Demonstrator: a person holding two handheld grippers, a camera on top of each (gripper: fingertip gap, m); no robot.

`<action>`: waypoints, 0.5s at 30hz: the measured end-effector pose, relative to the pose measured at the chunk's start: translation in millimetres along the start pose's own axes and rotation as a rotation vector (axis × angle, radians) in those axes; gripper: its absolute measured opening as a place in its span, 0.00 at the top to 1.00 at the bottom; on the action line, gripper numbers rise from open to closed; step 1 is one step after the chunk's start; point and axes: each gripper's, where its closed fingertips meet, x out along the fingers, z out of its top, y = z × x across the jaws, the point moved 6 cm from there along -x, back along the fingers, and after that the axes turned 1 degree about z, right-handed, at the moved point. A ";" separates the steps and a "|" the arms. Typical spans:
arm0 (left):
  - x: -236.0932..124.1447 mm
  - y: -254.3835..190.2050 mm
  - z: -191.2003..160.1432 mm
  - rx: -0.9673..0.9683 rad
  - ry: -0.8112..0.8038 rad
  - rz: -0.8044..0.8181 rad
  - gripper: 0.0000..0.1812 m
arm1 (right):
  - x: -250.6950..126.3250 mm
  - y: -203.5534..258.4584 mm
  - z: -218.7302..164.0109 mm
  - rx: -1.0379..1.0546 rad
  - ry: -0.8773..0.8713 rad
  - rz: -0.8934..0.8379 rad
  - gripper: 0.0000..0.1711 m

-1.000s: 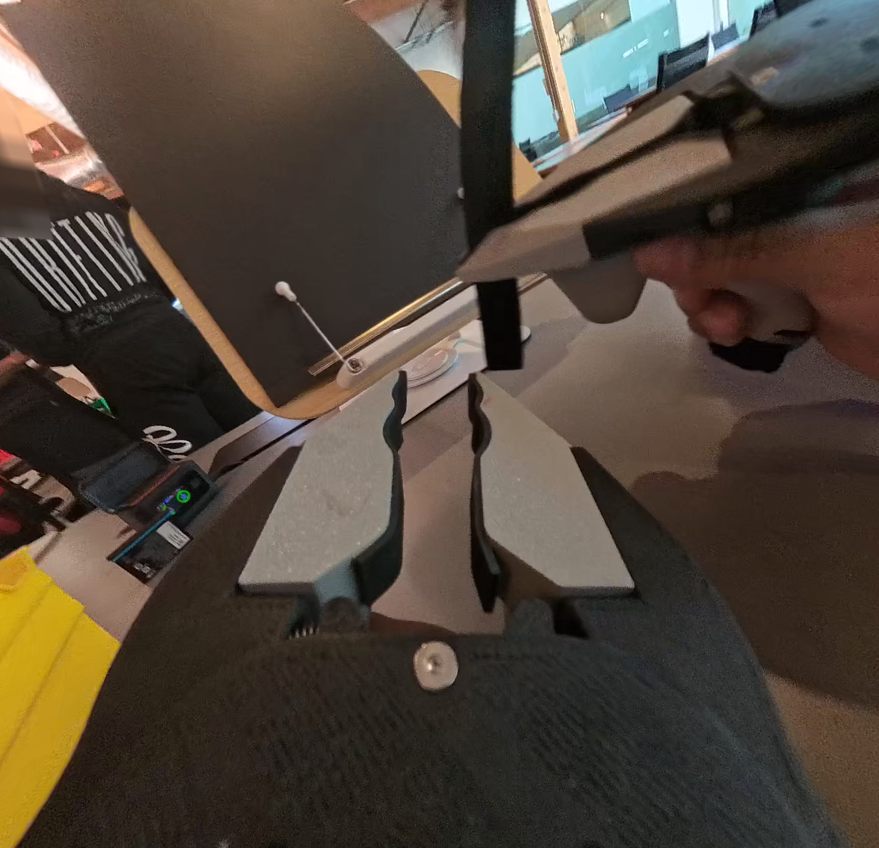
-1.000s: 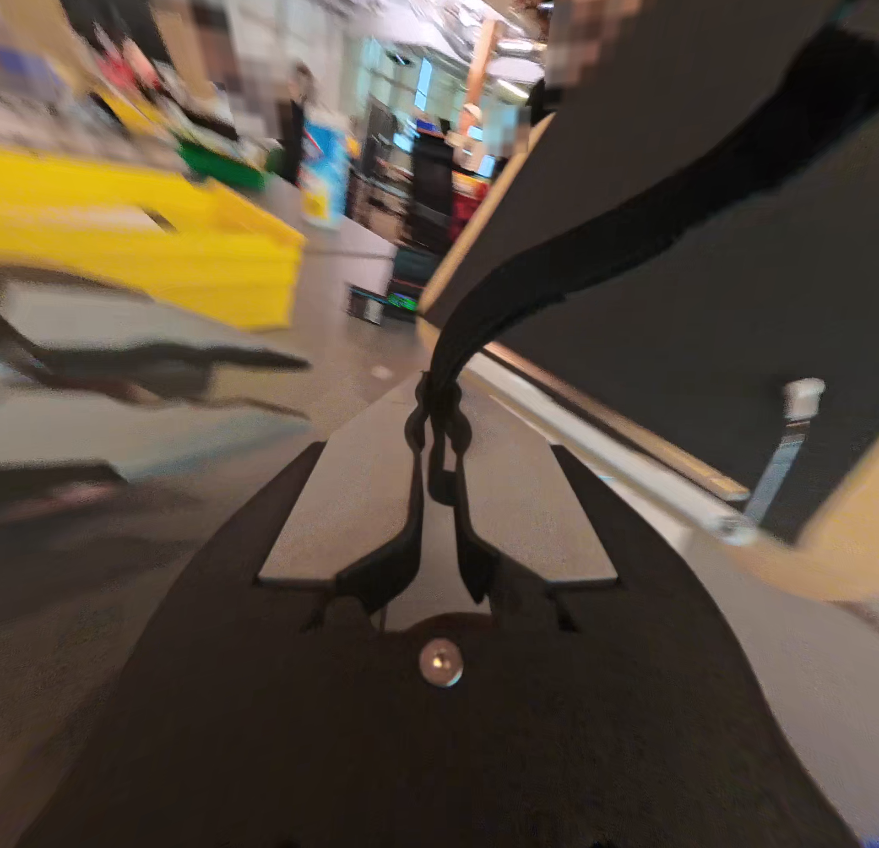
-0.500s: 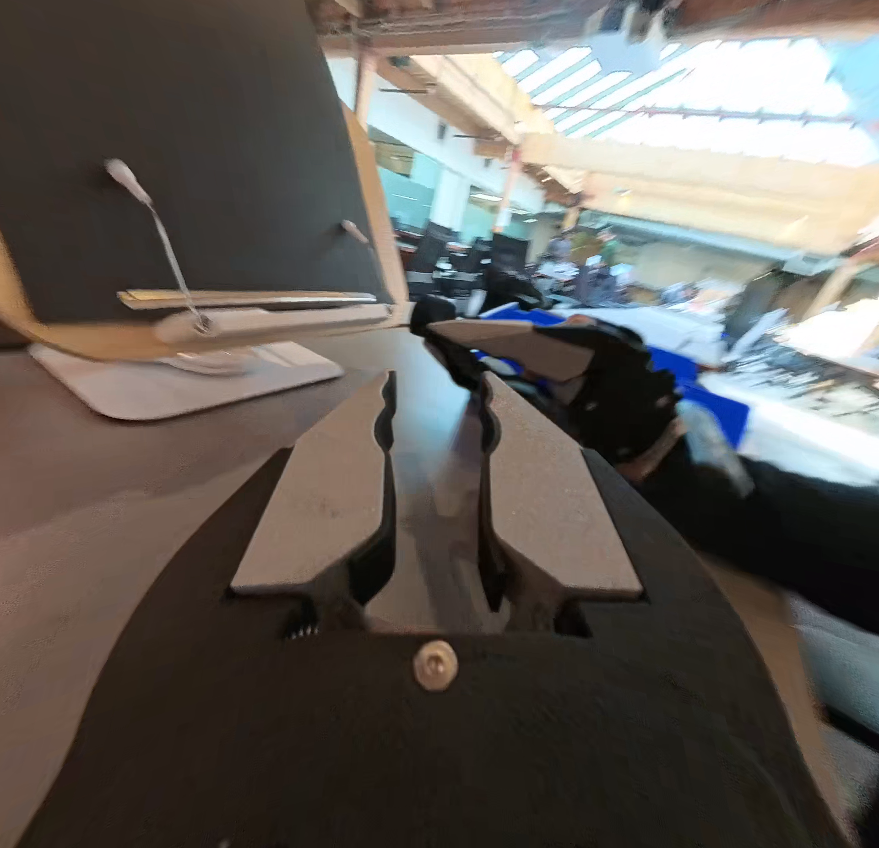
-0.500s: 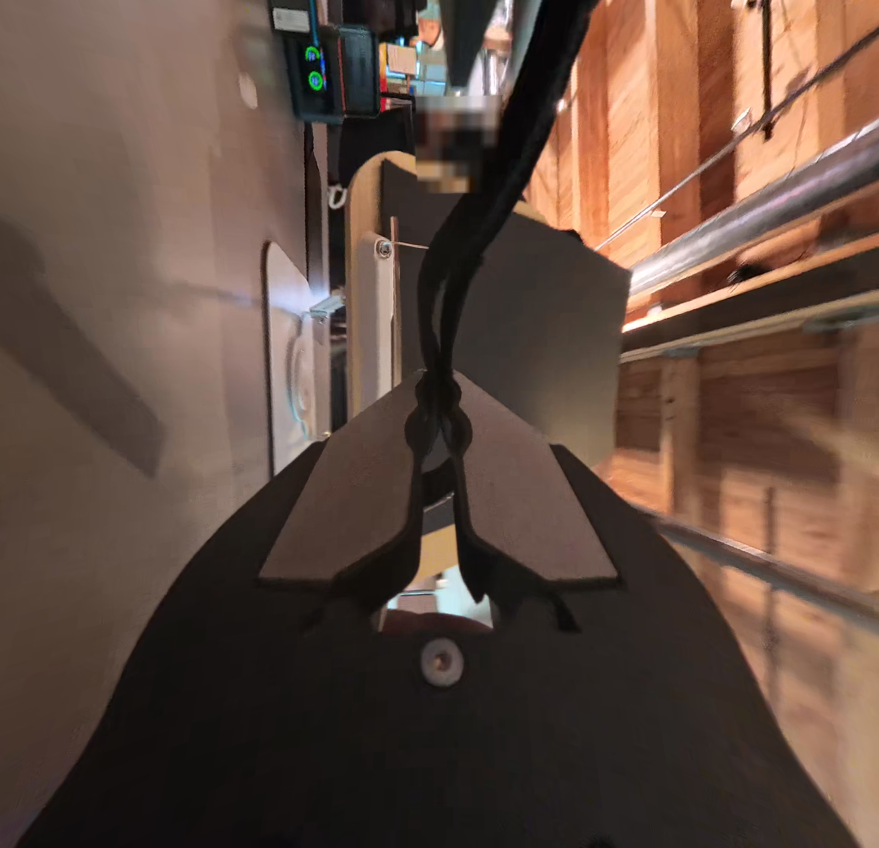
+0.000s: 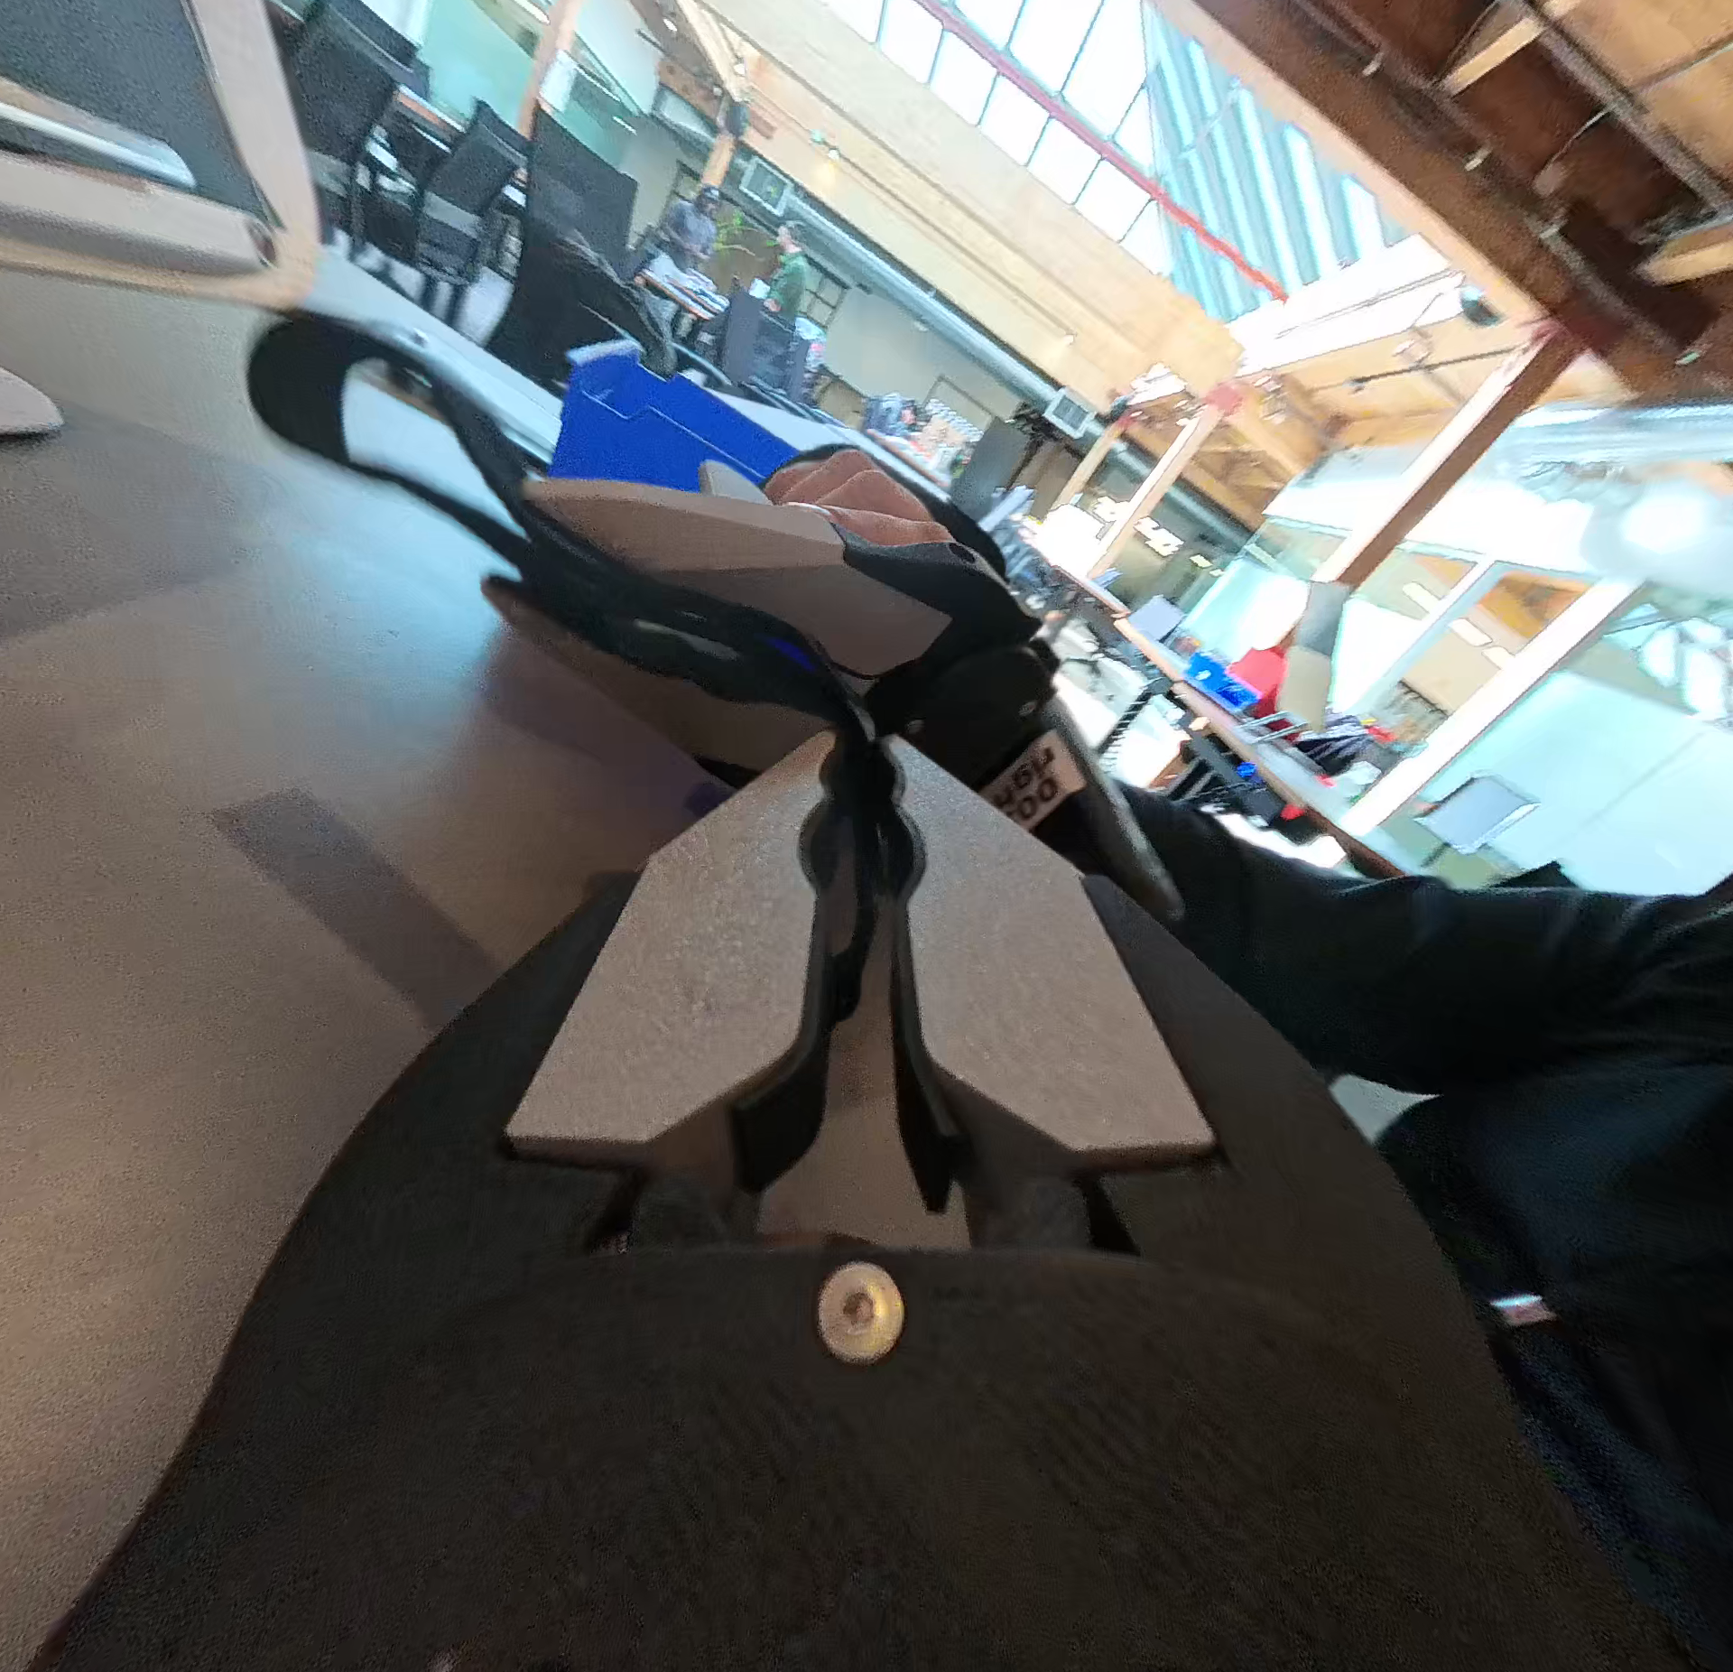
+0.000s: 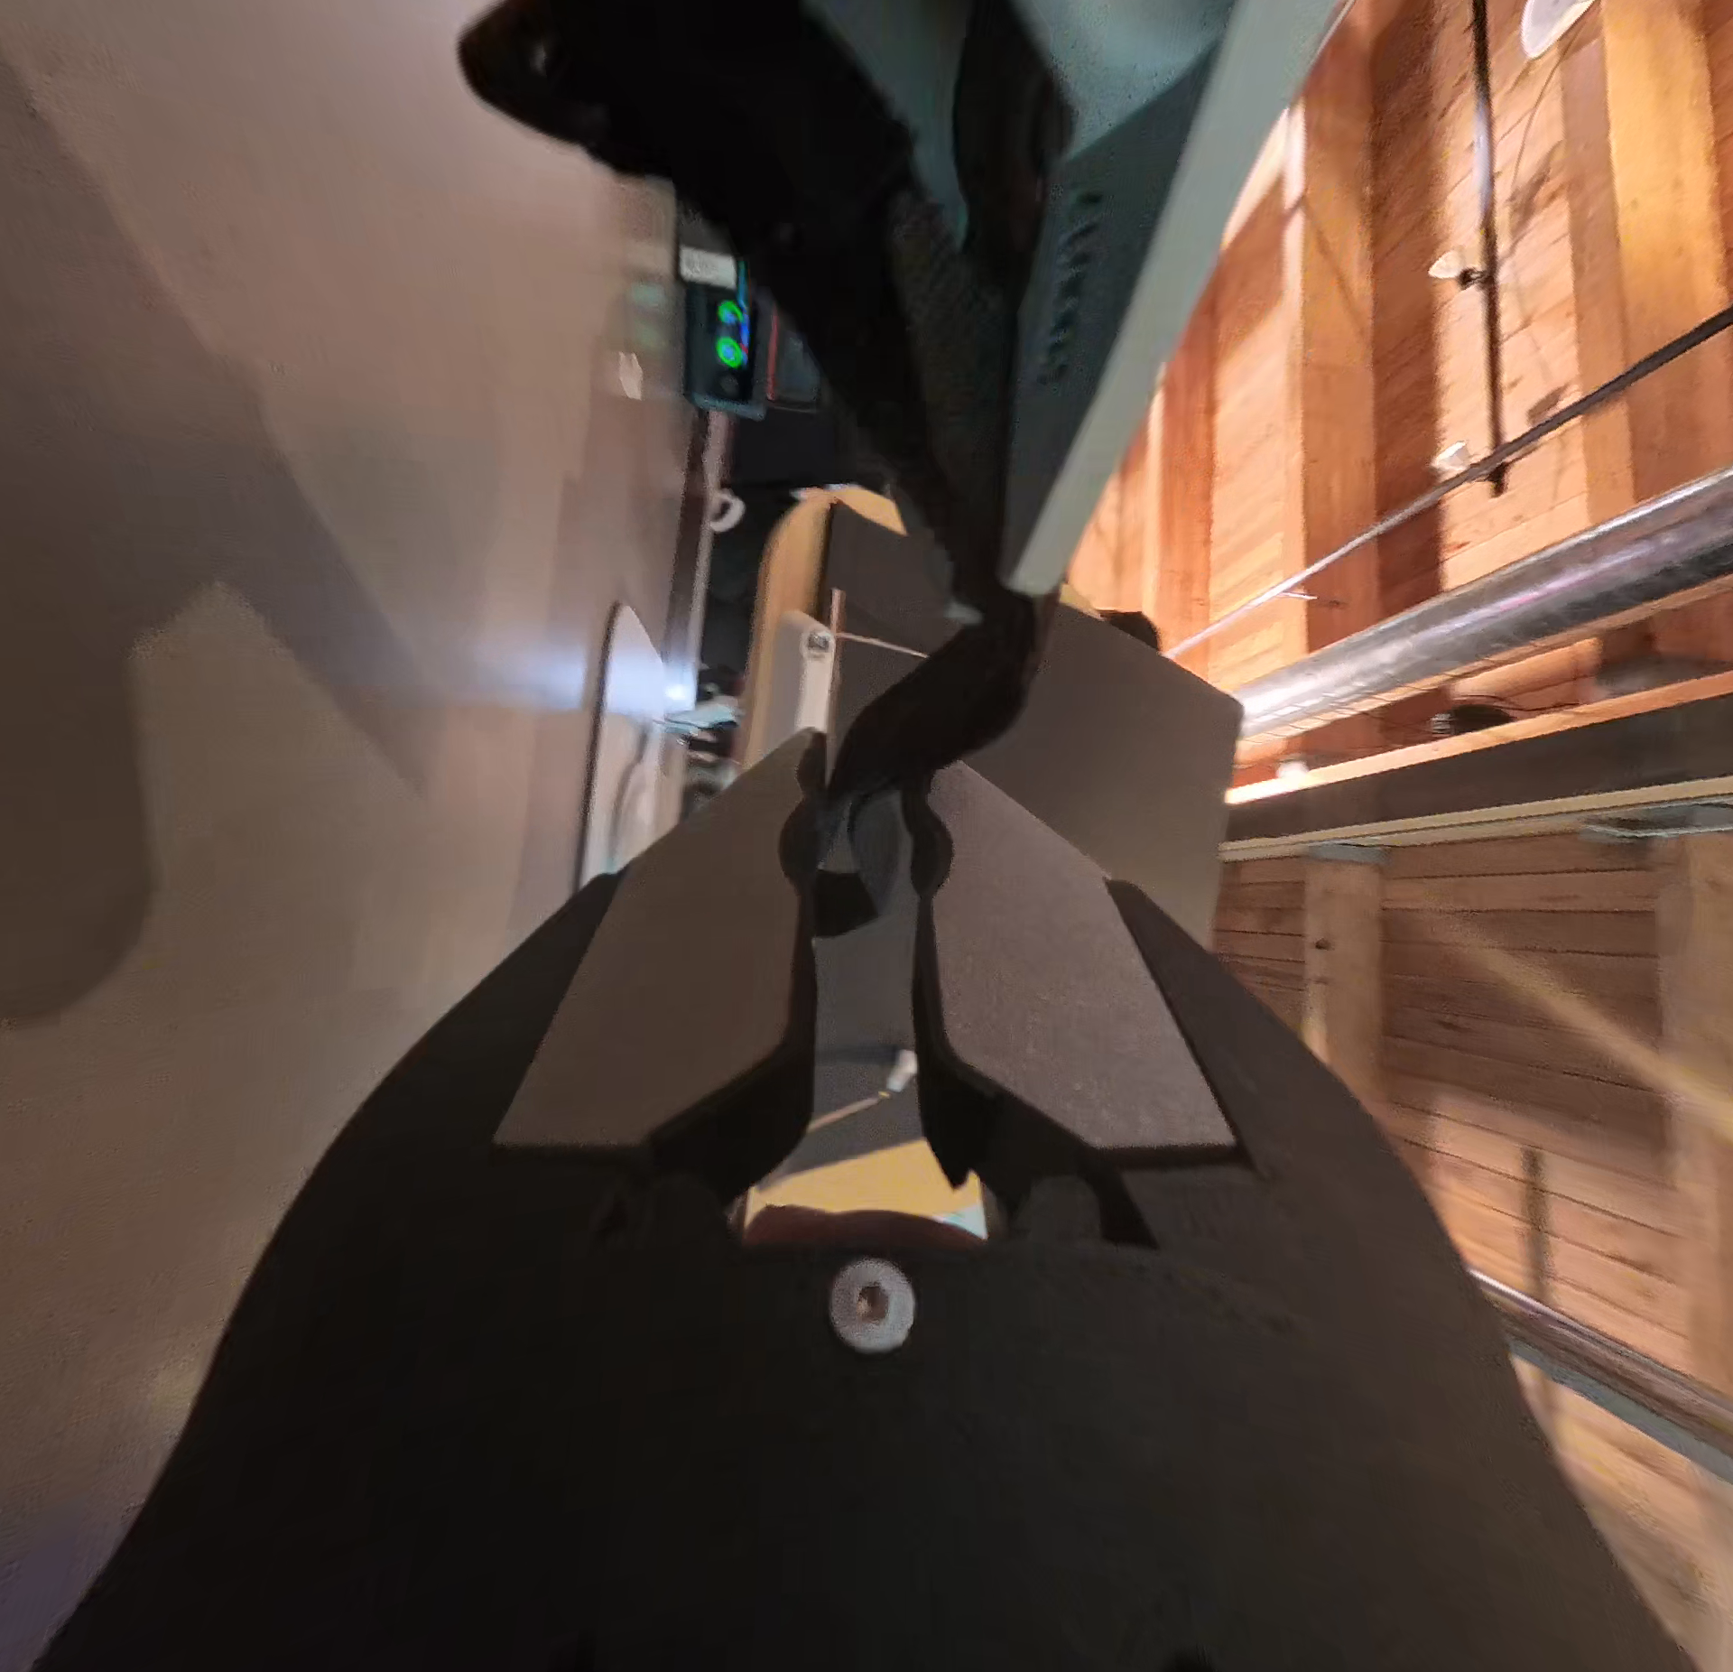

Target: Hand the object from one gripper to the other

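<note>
The object is a black strap (image 5: 291, 389). In the left wrist view my left gripper (image 5: 858, 773) is shut on one end of it, just above the grey table (image 5: 188, 783). The strap runs forward between the fingers of my right gripper (image 5: 506, 539), held by a hand (image 5: 863, 501), and loops out past its tips. In the right wrist view my right gripper (image 6: 867, 773) has its jaws a little apart, with the folded strap (image 6: 938, 698) lying loosely between the tips. The left gripper's grey finger (image 6: 1078, 220) comes in from above and meets the strap close ahead.
A dark board on a white stand (image 5: 94, 51) is at the table's far left and also shows in the right wrist view (image 6: 1125, 736). A blue bin (image 5: 656, 426) sits behind the right gripper. A small device with green lights (image 6: 727, 333) lies on the table. A dark sleeve (image 5: 1407, 970) is at right. My hands' fingertips stand some 8 cm from each other.
My left gripper swung right to the strap and shut on it. My right gripper brought the strap across, and its jaws have since widened slightly around it.
</note>
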 end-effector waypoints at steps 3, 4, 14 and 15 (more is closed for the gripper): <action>-2.7 0.4 5.5 0.147 -0.022 0.100 0.99 | -1.1 3.1 -0.6 0.124 -0.043 0.065 0.80; -4.4 1.1 8.2 0.202 -0.042 0.146 0.99 | -3.0 4.2 0.5 0.200 -0.076 0.096 0.79; -1.8 -4.5 10.6 0.628 -0.069 0.400 0.99 | -24.0 -18.9 0.7 1.079 -0.482 0.386 0.66; -2.2 -4.4 10.9 0.643 -0.072 0.416 0.99 | -24.6 -20.1 1.4 1.118 -0.505 0.403 0.64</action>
